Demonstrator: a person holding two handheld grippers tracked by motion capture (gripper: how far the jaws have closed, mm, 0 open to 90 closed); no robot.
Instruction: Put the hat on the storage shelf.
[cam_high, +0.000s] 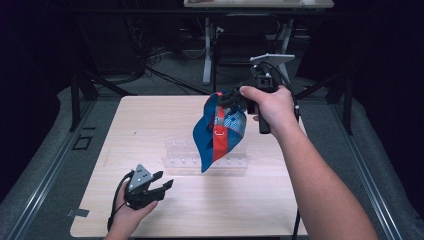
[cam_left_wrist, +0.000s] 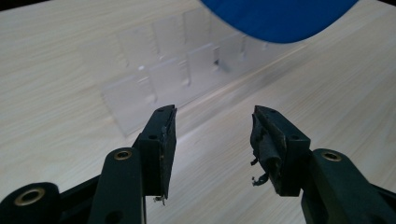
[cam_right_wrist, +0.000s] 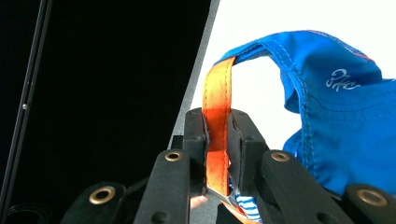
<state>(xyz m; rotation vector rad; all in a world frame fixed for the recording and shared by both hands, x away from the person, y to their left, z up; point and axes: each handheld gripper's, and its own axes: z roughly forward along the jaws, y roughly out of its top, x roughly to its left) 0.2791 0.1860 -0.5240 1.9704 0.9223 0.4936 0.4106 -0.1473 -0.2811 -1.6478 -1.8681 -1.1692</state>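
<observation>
Dark floor surrounds the pale bench. My right gripper pinches the blue cap by its orange strap, dangling above the clear rack mid-bench. My left gripper hovers open near the front edge. That thin strap could slip, dropping the cap onto the rack.

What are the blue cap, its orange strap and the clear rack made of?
Blue cap: woven fabric, matte, stitched seams show. Orange strap: looks like webbing or fabric tape, stitched edges. Clear rack: likely acrylic, transparent and glossy. Table: light wood-grain surface, perhaps laminate.
</observation>
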